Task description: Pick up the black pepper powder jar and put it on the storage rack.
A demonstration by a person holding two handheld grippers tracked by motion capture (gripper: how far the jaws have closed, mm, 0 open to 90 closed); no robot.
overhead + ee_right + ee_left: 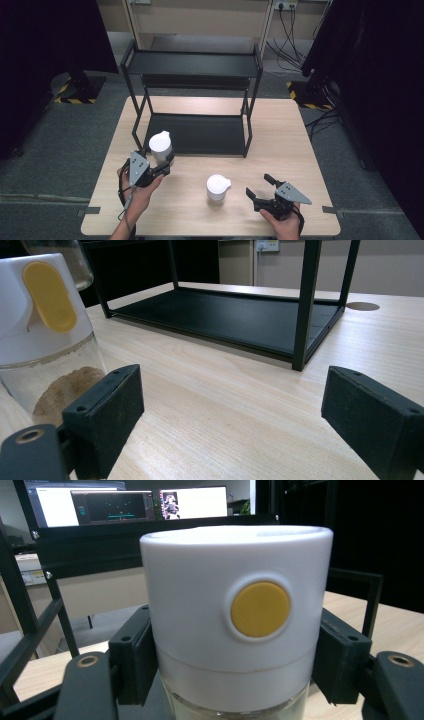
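Left of centre in the high view, the left gripper (159, 169) pinches a white-lidded jar (161, 145) at its rigid lid, best grasped there since the glass below looks smooth and fragile. The right gripper (260, 189) at lower right stands spread beside a second jar (217, 187) on the table (285, 140).

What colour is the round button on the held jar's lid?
Yellow button, clearest in the left gripper view.

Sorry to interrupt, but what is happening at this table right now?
A person holds a gripper in each hand at a wooden table. The left gripper is shut on a white-capped jar in front of the black two-tier rack. The right gripper is open and empty beside a second jar standing on the table.
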